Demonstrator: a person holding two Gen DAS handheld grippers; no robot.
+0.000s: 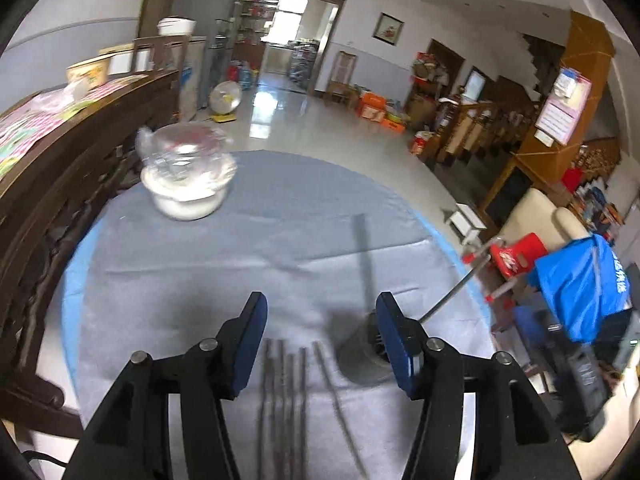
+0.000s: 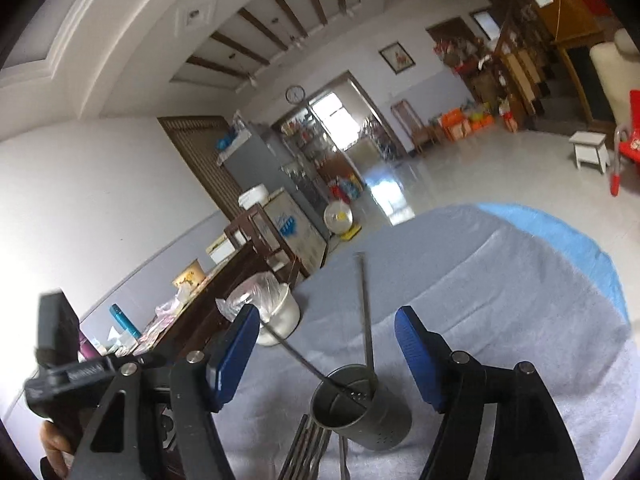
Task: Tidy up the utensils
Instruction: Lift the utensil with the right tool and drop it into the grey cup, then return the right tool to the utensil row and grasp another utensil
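- Blue-padded jaws of the left gripper [image 1: 320,308] were seen parted about halfway, with nothing held; a row of loose metal utensils [image 1: 286,392] was laid flat on the grey tablecloth [image 1: 248,232] directly between and below its fingers
- Just beside its right finger, a grey perforated utensil holder [image 1: 362,360] was partly hidden
- Wide-open jaws of the right gripper [image 2: 326,322] were seen, nothing gripped; the holder [image 2: 362,412] was stood upright between and just below them, with two thin utensil handles [image 2: 366,312] leaned out of it
- Loose utensils [image 2: 306,454] were laid touching the holder's base
- A plastic-covered white bowl [image 1: 188,184] was placed well apart, at the far left edge
- No brand could be read; white characters on a blue garment [image 1: 580,280] and blue print on a white cabinet [image 2: 290,226] were too blurred
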